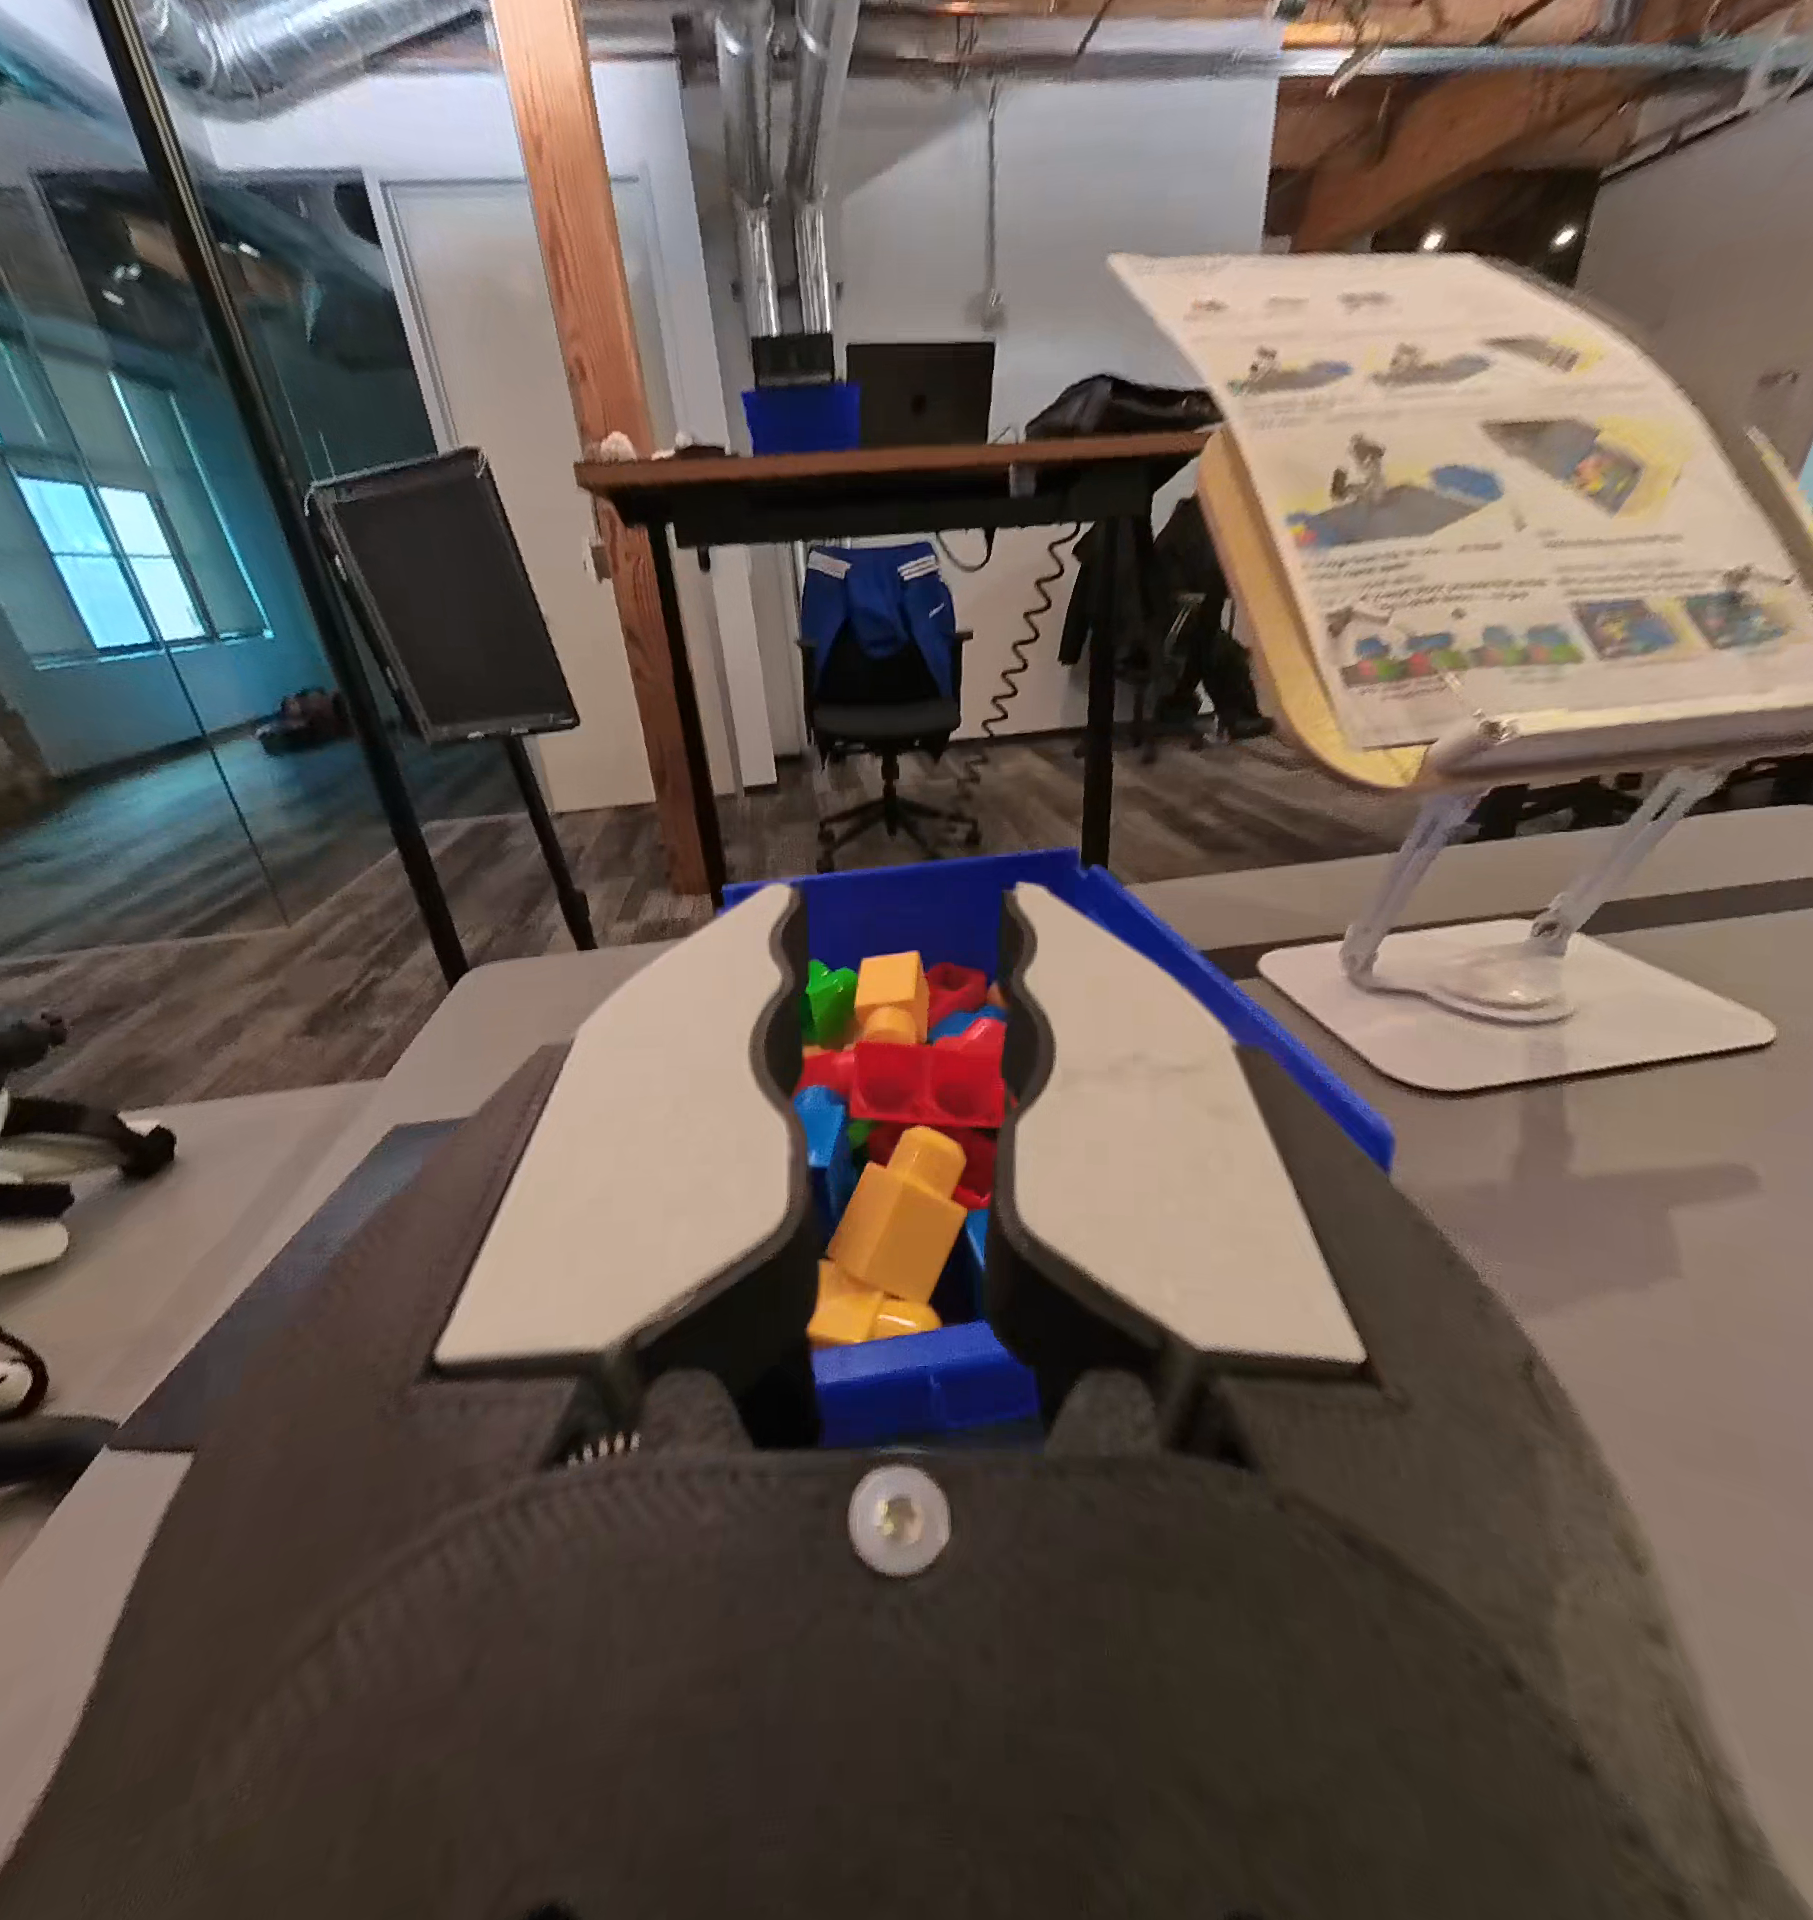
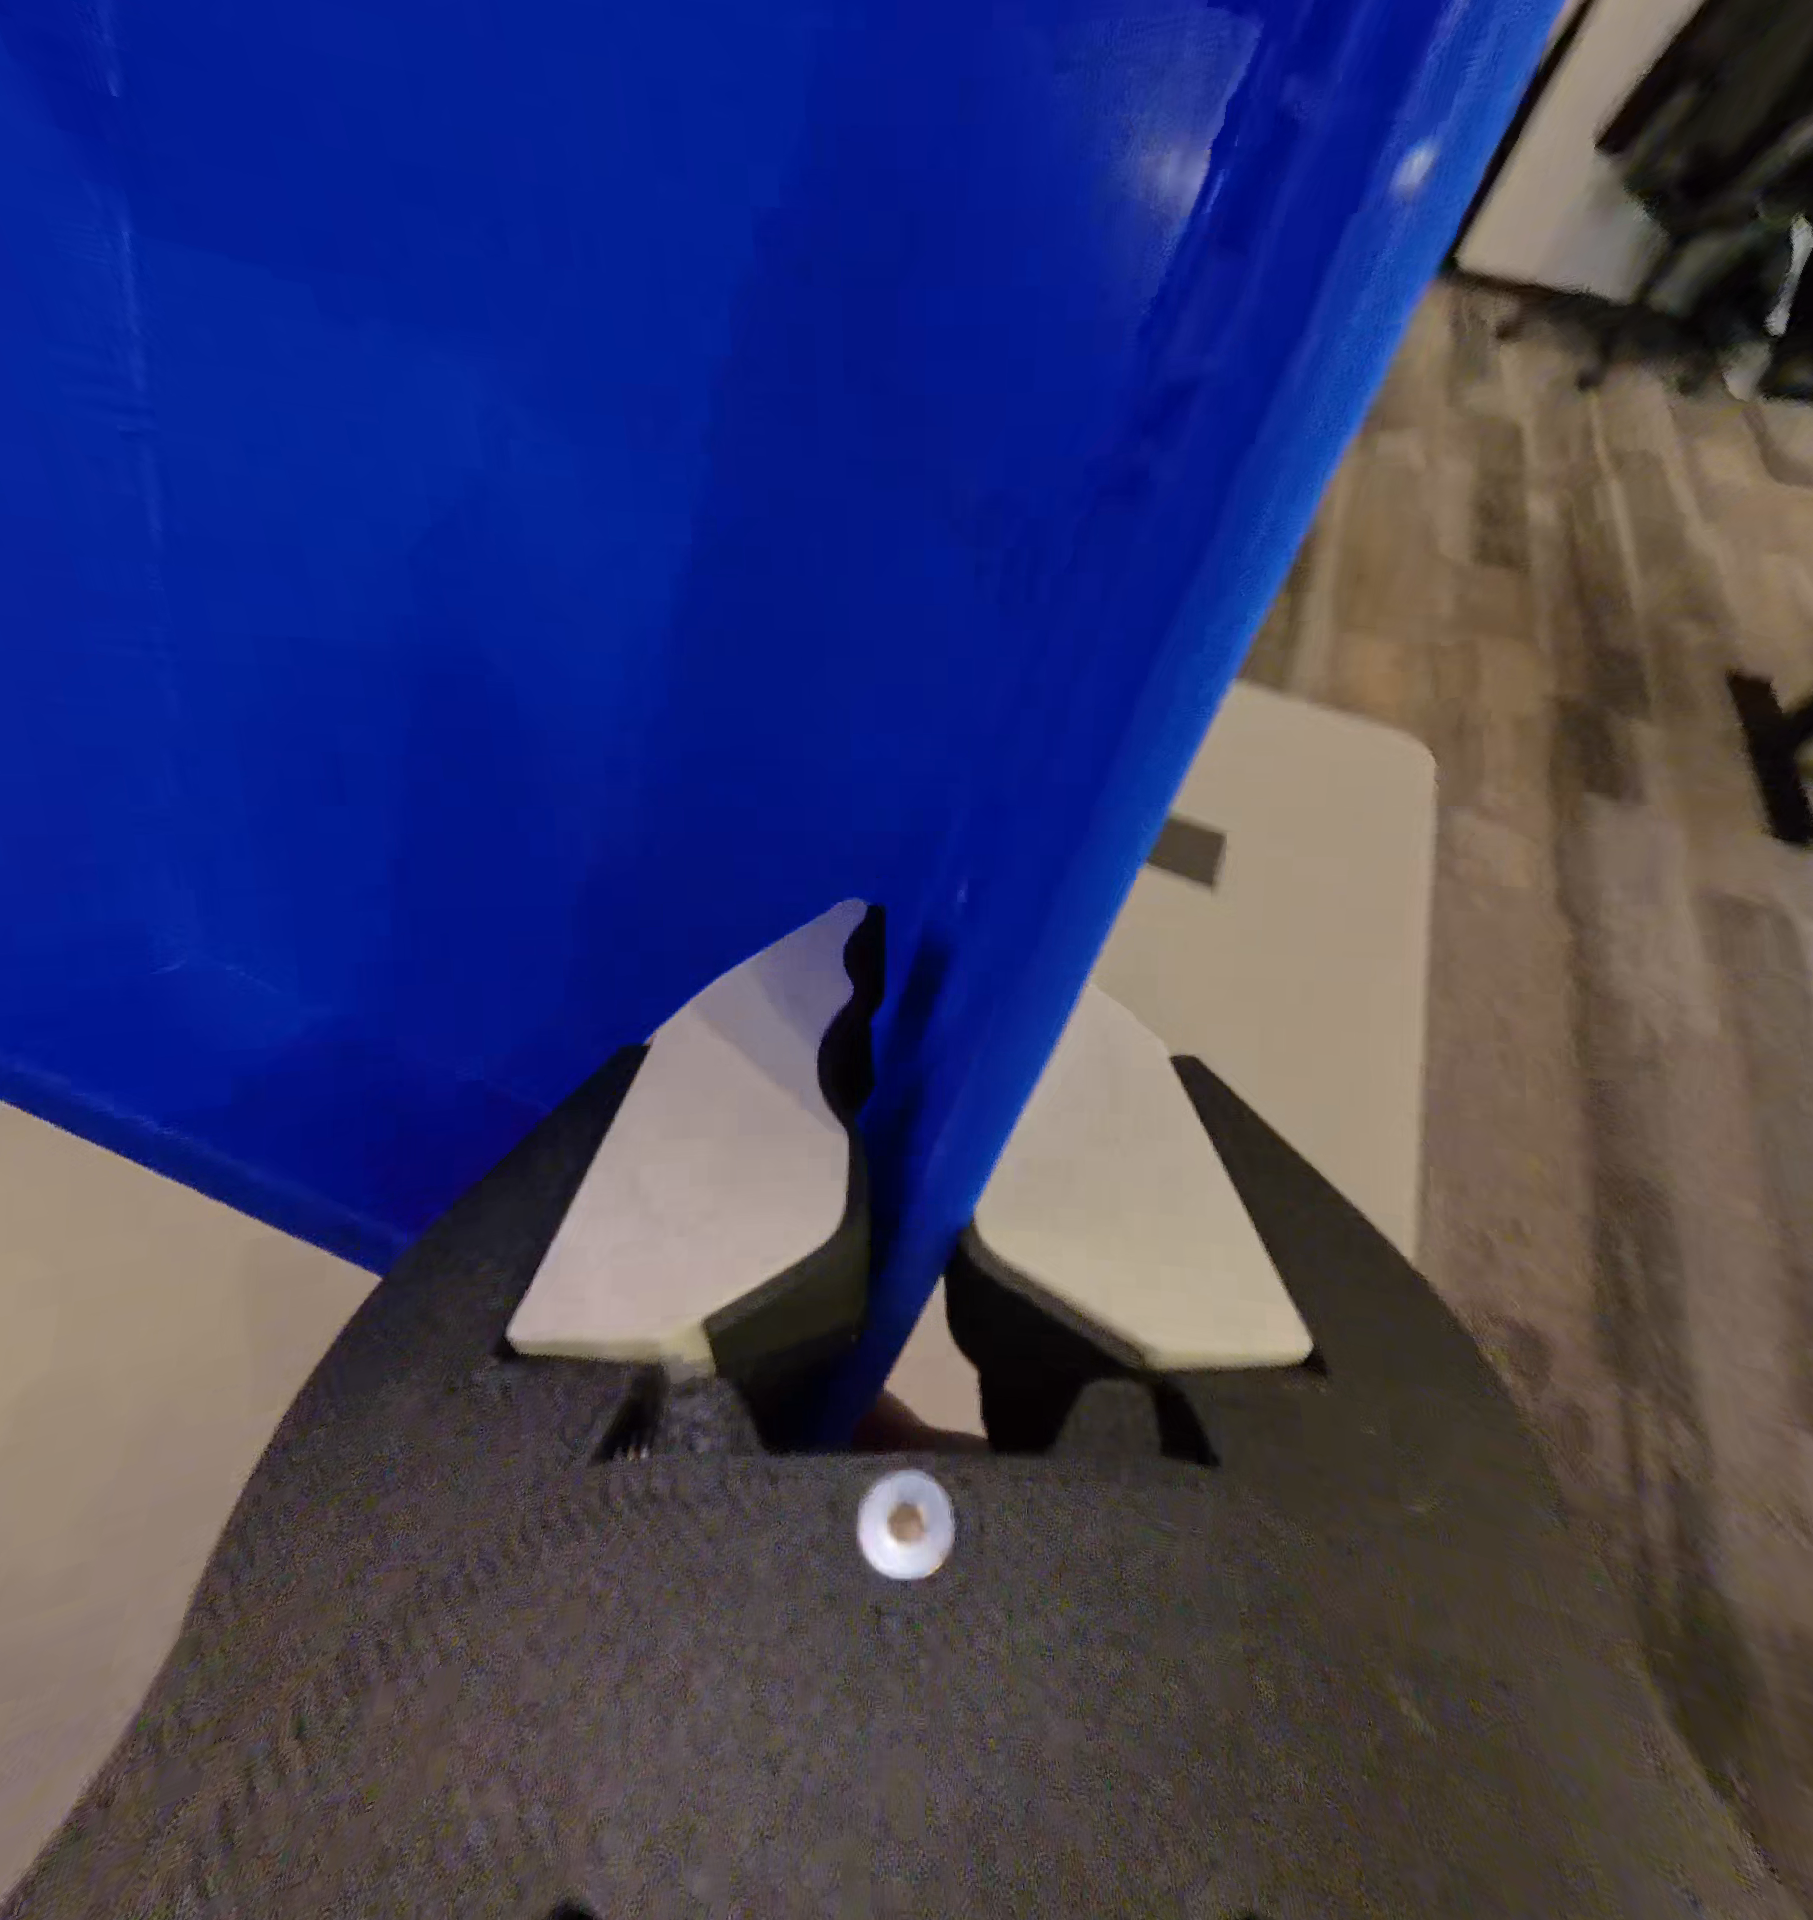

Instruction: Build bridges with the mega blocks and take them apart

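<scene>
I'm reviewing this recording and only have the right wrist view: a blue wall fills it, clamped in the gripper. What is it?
Observer: A blue bin standing on the grey table.
Operator: Anything inside?
Observer: Yes, loose blocks: a red block, a yellow block, and green and blue ones.
Operator: Where is the left gripper?
Observer: The left gripper is over the bin, open, holding nothing.

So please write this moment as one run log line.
left gripper: open above blocks | right gripper: grips blue bin wall
</scene>
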A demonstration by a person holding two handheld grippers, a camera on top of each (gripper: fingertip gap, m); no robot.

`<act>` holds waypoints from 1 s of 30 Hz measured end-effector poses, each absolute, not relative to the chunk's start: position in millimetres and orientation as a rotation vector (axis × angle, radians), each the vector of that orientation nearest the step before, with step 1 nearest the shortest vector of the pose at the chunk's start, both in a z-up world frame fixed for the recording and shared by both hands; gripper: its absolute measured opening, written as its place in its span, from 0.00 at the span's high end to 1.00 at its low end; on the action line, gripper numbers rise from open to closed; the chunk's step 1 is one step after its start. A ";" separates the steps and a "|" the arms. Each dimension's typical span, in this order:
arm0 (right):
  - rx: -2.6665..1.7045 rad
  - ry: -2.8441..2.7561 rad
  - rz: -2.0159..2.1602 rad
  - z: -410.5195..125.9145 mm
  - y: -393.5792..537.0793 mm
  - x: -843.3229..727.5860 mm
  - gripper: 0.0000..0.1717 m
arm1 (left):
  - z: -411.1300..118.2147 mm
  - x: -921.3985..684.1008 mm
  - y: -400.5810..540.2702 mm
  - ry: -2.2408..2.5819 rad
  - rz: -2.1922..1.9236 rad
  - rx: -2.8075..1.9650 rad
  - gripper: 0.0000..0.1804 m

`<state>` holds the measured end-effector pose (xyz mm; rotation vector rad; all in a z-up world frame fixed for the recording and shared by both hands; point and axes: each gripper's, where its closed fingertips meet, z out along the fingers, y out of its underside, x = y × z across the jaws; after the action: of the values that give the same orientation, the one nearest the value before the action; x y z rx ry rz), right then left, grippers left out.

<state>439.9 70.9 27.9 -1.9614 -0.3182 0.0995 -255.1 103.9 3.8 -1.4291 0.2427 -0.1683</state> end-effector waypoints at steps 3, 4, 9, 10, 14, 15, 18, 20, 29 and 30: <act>-2.102 -0.314 0.041 -10.3 68.9 467.4 0.94 | -6.6 -259.5 110.6 0.231 -0.163 -1.463 0.79; -2.135 -0.312 0.023 -21.7 70.0 473.7 0.94 | -8.1 -260.4 111.7 0.229 -0.160 -1.466 0.79; -2.313 -0.292 0.058 -72.3 79.8 490.2 0.94 | -17.1 -258.7 118.0 0.232 -0.161 -1.494 0.79; -2.343 -0.289 0.066 -80.5 82.5 493.9 0.94 | -19.5 -257.9 119.0 0.235 -0.161 -1.501 0.79; -2.484 -0.266 0.133 -113.6 93.6 508.8 0.94 | -26.1 -258.7 122.8 0.229 -0.172 -1.519 0.79; -2.520 -0.262 0.150 -122.0 96.6 512.3 0.94 | -27.4 -259.5 123.5 0.224 -0.179 -1.522 0.79; -2.622 -0.270 0.166 -145.4 106.4 520.1 0.94 | -30.3 -262.2 124.6 0.207 -0.200 -1.525 0.79; -2.668 -0.261 0.234 -154.1 114.1 519.5 0.93 | -32.3 -262.9 125.3 0.201 -0.215 -1.529 0.79; -2.854 -0.324 0.250 -176.1 151.4 520.3 0.93 | -41.4 -262.1 130.2 0.201 -0.228 -1.566 0.77; -2.865 -0.333 0.255 -178.8 154.1 519.4 0.93 | -42.1 -262.3 130.5 0.200 -0.228 -1.568 0.77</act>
<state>519.4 154.1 -178.8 -2.8652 -0.3329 0.2549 -262.3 130.5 -42.1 -1.5681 0.2001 -0.2282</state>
